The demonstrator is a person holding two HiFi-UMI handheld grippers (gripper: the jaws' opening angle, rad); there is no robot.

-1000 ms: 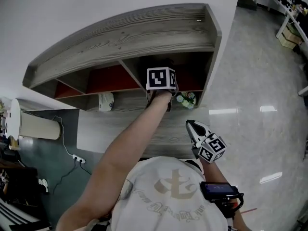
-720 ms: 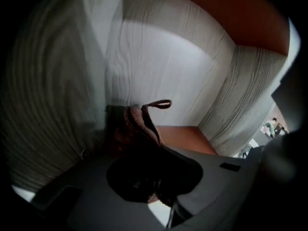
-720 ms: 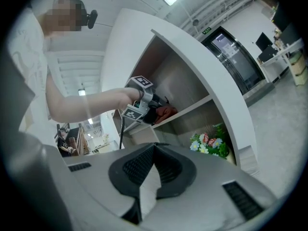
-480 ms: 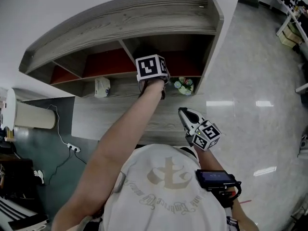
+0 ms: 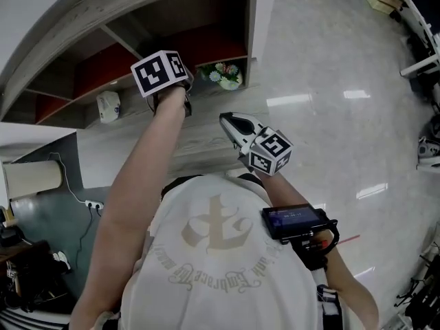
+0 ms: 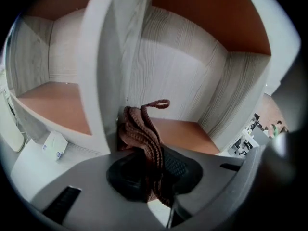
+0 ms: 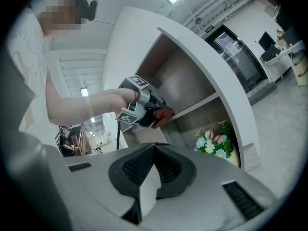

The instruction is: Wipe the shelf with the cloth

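Left gripper point(image 6: 154, 173) is clamped on the brown knitted cloth point(image 6: 143, 131), whose bunched upper end presses against the foot of the shelf's point(image 5: 206, 137) upright divider point(image 6: 103, 71), where that divider meets the orange board of the right-hand compartment; one loop of the cloth curls free above the bunch. Your right gripper point(image 7: 147, 174) has its jaws together with nothing between them, and it hangs in front of the shelf, below the pot of flowers point(image 5: 223, 75) that stands in the same right-hand compartment. Since half a second ago the shelf has slid up and leftward in the head view, so its top board is now cut off by the frame edge, while your left gripper stays at the divider and the right one has kept its place off the shelf's front. From the head view the left jaws and the cloth are hidden behind the marker cube point(image 5: 159, 72) and your wrist. A small white object point(image 5: 108, 105) in the shelf's left compartment is too small to identify.
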